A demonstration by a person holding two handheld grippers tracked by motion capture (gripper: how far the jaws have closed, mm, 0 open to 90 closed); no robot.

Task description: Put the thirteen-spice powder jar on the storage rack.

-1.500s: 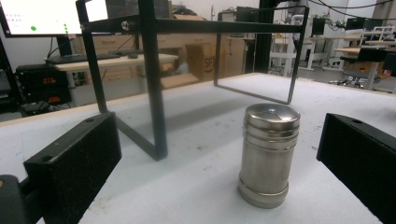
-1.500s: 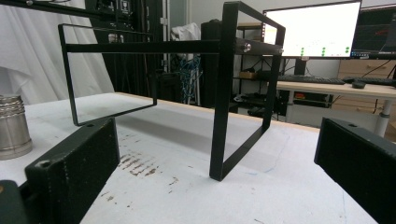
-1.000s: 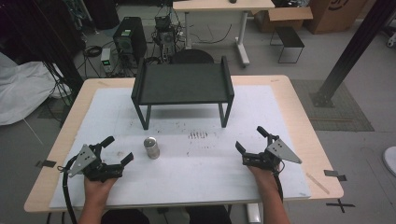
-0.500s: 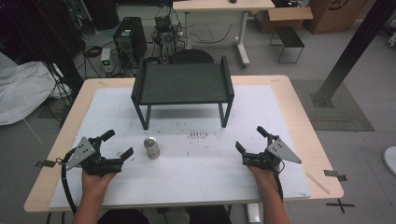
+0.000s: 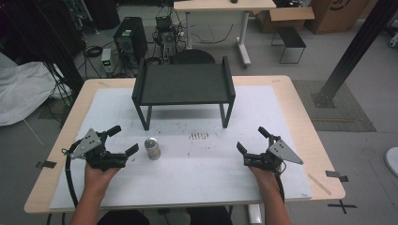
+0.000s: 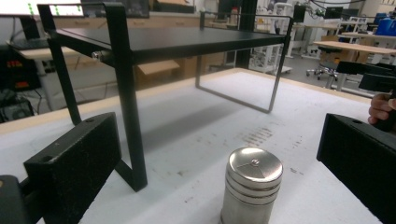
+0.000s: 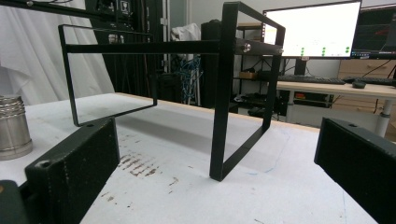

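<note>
A small steel canister (image 5: pixel 152 148) stands upright on the white mat, left of centre. My left gripper (image 5: pixel 123 140) is open just to its left, jaws wide apart. In the left gripper view the canister (image 6: pixel 251 191) stands close ahead between the two jaws, touching neither. A black metal shelf (image 5: pixel 183 84) on thin legs stands at the back middle of the mat. My right gripper (image 5: pixel 252 140) is open at the front right, holding nothing. The right gripper view looks at the shelf's near leg (image 7: pixel 226 93), with the canister (image 7: pixel 13 127) far off at the left edge.
Dark smudges (image 5: pixel 199 136) mark the white mat (image 5: pixel 197 173) between the grippers. The wooden table edge (image 5: pixel 324 187) runs close behind my right hand. Beyond the table stand a computer tower (image 5: pixel 127 41), cables and another desk (image 5: pixel 225 6).
My left gripper has moved forward and to the right, closer to the canister. The right gripper has stayed where it was.
</note>
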